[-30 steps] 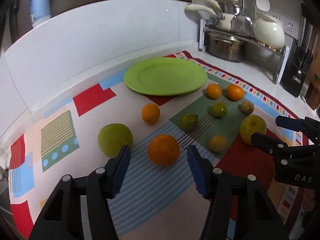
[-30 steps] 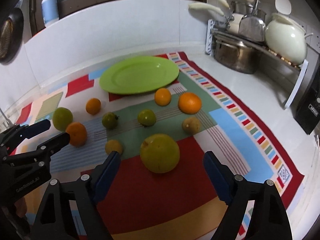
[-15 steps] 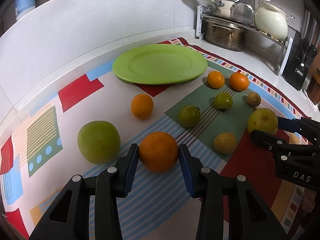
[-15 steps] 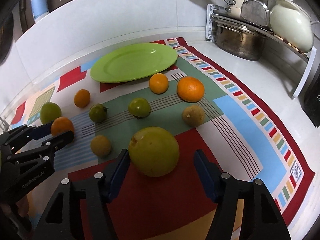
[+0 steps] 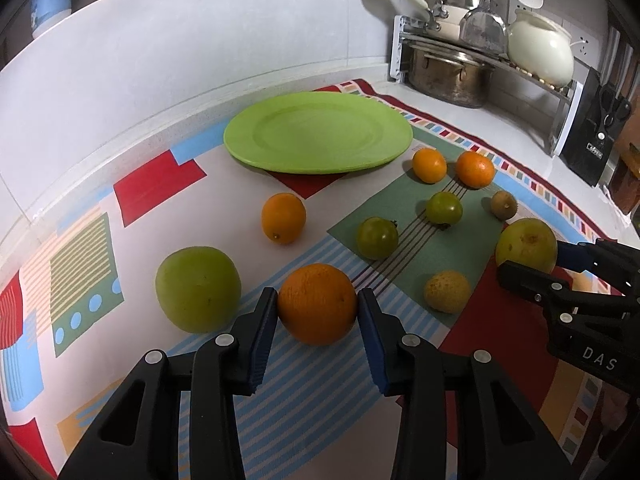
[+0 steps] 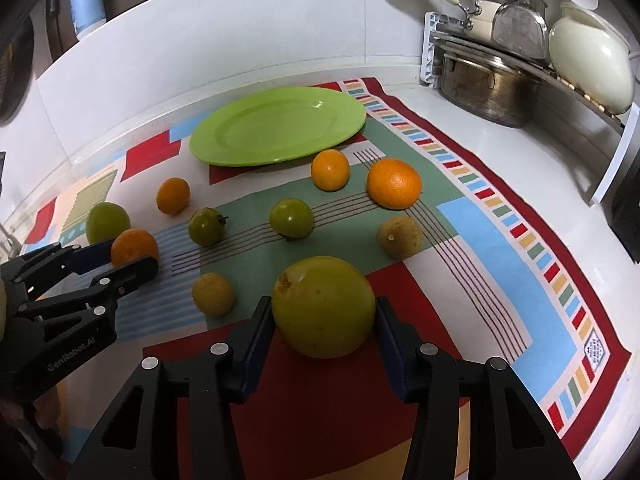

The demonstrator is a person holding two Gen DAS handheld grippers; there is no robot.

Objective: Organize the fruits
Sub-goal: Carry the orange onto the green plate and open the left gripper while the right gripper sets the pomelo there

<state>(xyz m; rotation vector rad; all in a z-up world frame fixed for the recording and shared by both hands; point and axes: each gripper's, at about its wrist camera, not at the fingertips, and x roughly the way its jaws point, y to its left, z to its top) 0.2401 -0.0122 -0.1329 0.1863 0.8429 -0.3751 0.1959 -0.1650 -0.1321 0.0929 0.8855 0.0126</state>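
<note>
1. Left gripper (image 5: 317, 305) clamps a large orange (image 5: 317, 304) resting on the striped mat (image 5: 160, 176).
2. Empty green plate (image 5: 318, 132) sits behind.
3. Right gripper (image 6: 323, 312) clamps a yellow-green apple (image 6: 323, 306), on the mat.

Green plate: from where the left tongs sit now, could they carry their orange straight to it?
Probably yes. The left tongs grip the large orange; only a smaller orange sits left of the path to the green plate.

plate (image 5: 318, 132) lime green | cloth (image 6: 500, 216) red, blue, green blocks, stripes | big orange (image 5: 317, 304) orange | tongs' pads (image 5: 262, 340) blue
</note>
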